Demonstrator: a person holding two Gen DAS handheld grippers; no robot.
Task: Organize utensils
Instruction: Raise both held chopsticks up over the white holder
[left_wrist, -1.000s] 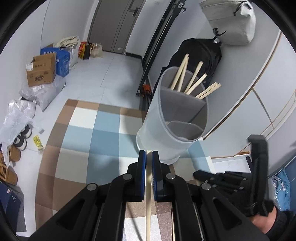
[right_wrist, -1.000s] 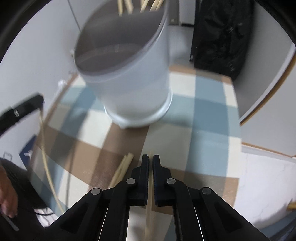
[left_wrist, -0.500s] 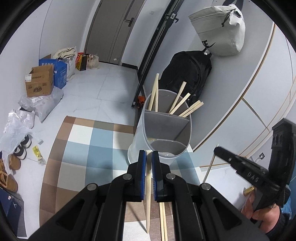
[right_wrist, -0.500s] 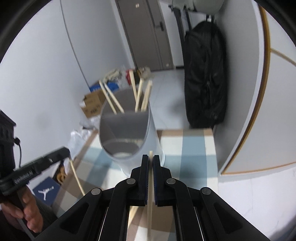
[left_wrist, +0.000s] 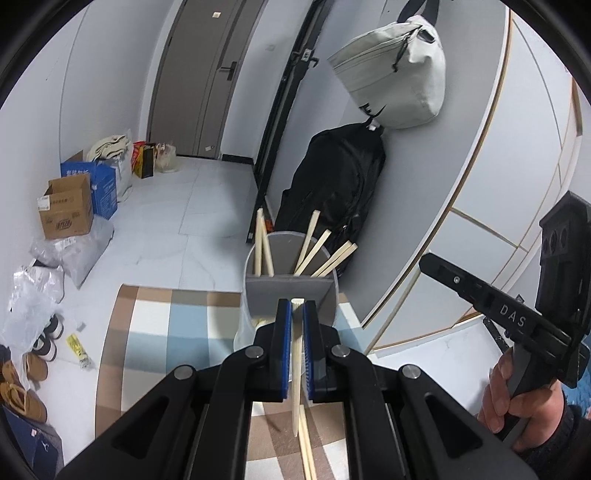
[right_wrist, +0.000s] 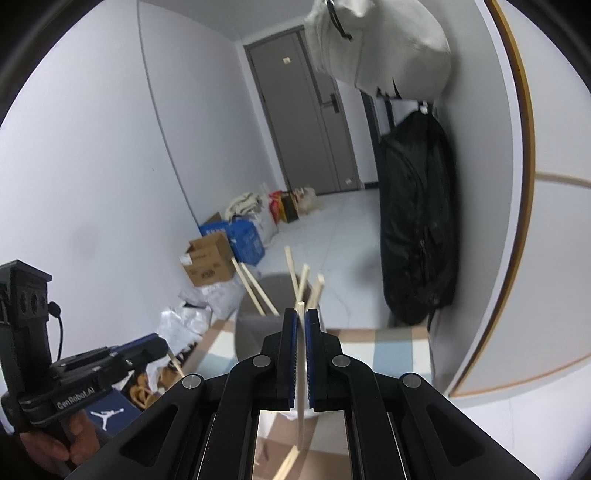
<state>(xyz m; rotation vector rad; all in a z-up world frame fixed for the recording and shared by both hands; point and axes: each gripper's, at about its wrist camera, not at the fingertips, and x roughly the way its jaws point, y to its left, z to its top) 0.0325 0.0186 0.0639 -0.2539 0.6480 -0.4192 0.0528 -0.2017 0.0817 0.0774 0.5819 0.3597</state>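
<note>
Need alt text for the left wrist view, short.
The left gripper is shut on a wooden chopstick, aimed at a grey divided holder on a checked rug. More chopsticks stand in its far compartment; the right gripper is at right.

a checked rug (left_wrist: 155, 332) in brown, blue and white covers the near floor. a black backpack (left_wrist: 332, 177) leans on the right wall, with a pale grey bag (left_wrist: 395, 70) hanging above it. far off stands a grey door (left_wrist: 207, 77). along the left wall sit a cardboard box (left_wrist: 66, 212), a blue box (left_wrist: 101, 184), plastic bags (left_wrist: 33, 284) and, nearer, shoes (left_wrist: 22, 369).
</note>
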